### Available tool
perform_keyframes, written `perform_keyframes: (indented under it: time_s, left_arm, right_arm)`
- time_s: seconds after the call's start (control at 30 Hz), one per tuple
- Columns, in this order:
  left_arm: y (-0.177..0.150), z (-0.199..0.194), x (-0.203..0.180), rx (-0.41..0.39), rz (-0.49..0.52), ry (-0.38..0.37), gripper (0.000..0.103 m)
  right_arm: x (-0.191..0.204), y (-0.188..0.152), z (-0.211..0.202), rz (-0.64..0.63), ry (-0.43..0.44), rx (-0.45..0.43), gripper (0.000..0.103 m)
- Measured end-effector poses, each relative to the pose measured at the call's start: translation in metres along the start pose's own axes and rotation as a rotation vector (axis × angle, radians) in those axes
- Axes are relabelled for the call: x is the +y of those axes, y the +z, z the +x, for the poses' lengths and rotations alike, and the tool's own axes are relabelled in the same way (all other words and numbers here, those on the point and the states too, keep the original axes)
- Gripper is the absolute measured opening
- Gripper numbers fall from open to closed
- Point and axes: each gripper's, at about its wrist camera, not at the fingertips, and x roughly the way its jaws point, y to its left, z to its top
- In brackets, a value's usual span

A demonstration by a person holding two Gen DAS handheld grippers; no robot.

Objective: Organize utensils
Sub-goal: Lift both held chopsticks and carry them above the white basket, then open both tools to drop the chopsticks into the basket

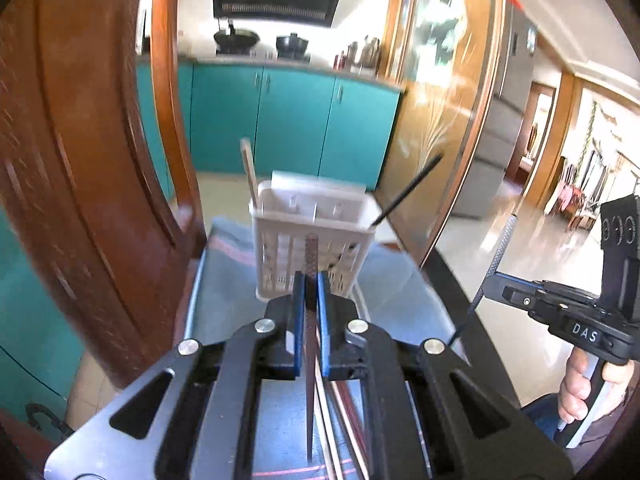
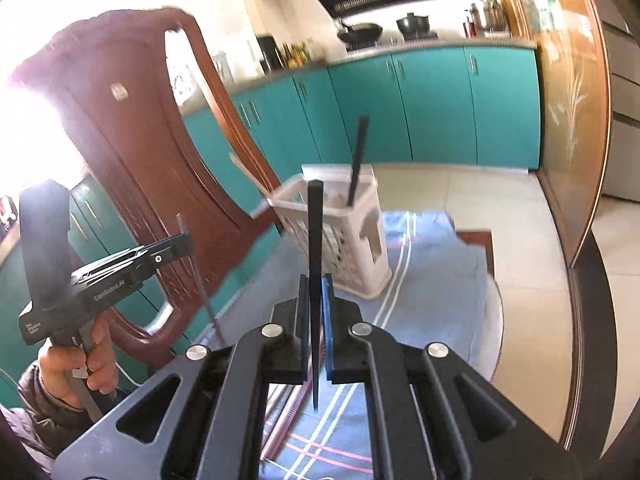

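Observation:
A white slotted utensil basket (image 1: 312,252) stands on a blue striped cloth (image 1: 400,292); it also shows in the right wrist view (image 2: 340,236). A wooden chopstick (image 1: 250,172) and a black chopstick (image 1: 408,190) lean inside it. My left gripper (image 1: 311,280) is shut on a dark brown textured chopstick (image 1: 311,252), held upright just before the basket. My right gripper (image 2: 316,284) is shut on a black chopstick (image 2: 315,232), upright, a little nearer than the basket. The right gripper shows in the left wrist view (image 1: 496,280) holding its stick.
More chopsticks (image 2: 286,412) lie on the cloth below the grippers. A brown wooden chair back (image 2: 132,128) stands left of the table. Teal kitchen cabinets (image 1: 296,120) are behind. The dark table edge (image 1: 472,300) curves on the right.

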Motion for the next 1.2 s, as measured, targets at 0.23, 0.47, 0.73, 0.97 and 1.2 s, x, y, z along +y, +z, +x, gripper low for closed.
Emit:
perform_keyframes:
  time_s: [0.23, 0.47, 0.73, 0.97, 1.2]
  left_arm:
    - [0.063, -0.040, -0.005, -0.152, 0.013, -0.006, 0.007]
    - [0.131, -0.042, 0.007, -0.302, -0.063, 0.006, 0.007]
    - [0.149, 0.002, 0.046, -0.373, -0.206, 0.095, 0.007]
    - [0.139, 0.060, 0.044, -0.243, -0.162, 0.138, 0.007]
    - [0.123, 0.069, 0.033, -0.197, -0.104, 0.164, 0.007]
  right_arm:
    - [0.022, 0.076, -0.021, -0.030, -0.012, -0.159, 0.007]
    - [0.024, 0.122, -0.019, 0.006, -0.088, -0.316, 0.007]
    - [0.025, 0.127, 0.022, -0.051, -0.173, -0.383, 0.007]
    - [0.025, 0.107, 0.064, -0.103, -0.198, -0.319, 0.006]
    - [0.023, 0.089, 0.078, -0.139, -0.210, -0.273, 0.007]
